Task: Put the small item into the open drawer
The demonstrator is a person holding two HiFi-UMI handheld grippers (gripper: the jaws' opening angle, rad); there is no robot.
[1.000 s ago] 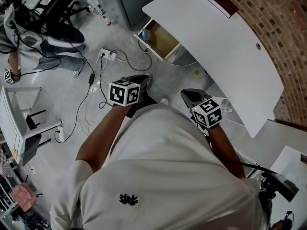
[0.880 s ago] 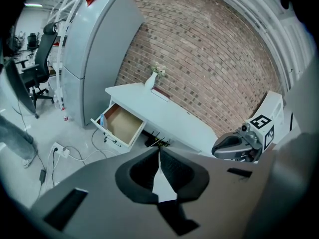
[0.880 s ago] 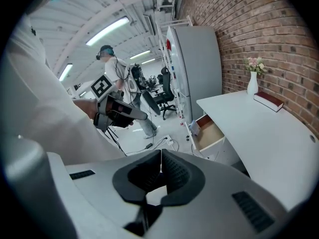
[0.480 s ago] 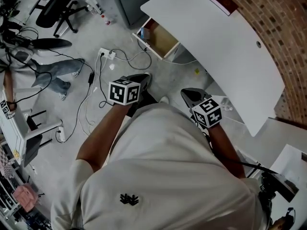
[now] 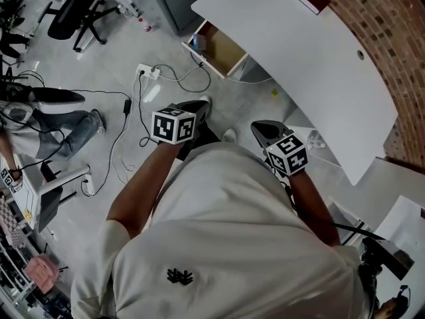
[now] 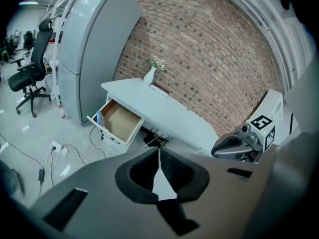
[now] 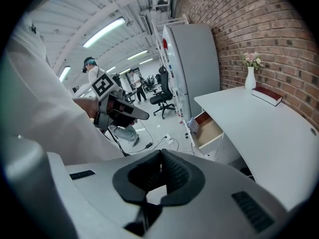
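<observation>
Left jaws: on the left gripper (image 6: 159, 152) we see the two pads closed tip to tip, with nothing between them; it is held close in front of the body.
Right jaws: those of the right gripper (image 7: 160, 157) are likewise pressed together and empty, held just as close on the other side.
Small item: neither gripper carries it. Our best guess is the small bluish thing (image 5: 197, 44) at the drawer's front corner, but it is too small to identify.
Floor between: a power strip (image 5: 147, 74) and loose cables lie on the bare floor (image 5: 119, 45) between us and the drawer.
Bearing: the open drawer (image 6: 119, 121) lies ahead and well apart from both grippers, a little left of the left jaws' line. In the right gripper view it sits to the right of the jaw line.
Nearer hand: in the head view the left gripper is closer to the drawer, so we judge it better placed for the reach.
Drawer axis: it is pulled out from under the white counter (image 5: 299, 58) toward the open floor, its brown bottom showing and its mouth facing up.
Far end: a book (image 7: 266, 94) and a vase (image 7: 250, 76) of flowers stand on the counter against the brick wall (image 7: 259, 19).
</observation>
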